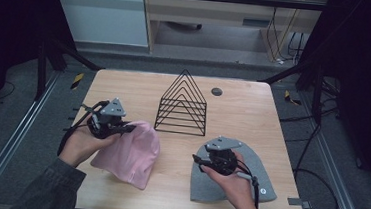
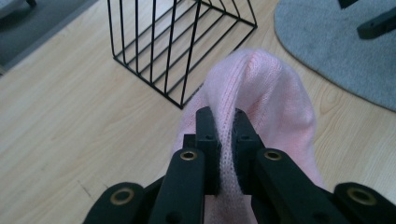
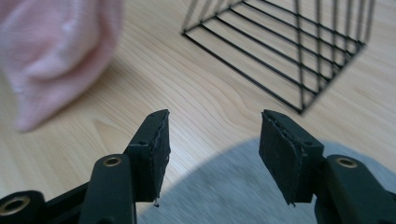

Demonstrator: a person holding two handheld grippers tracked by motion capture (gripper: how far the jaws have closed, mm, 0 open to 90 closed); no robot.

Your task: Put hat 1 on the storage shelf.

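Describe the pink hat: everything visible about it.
The pink hat is a soft, ribbed knit beanie, plain pale pink. It sits on the left part of the wooden table, crumpled, partly lifted at its upper edge. The left gripper is shut on a fold of the fabric. It lies apart from the black wire rack and the grey hat.
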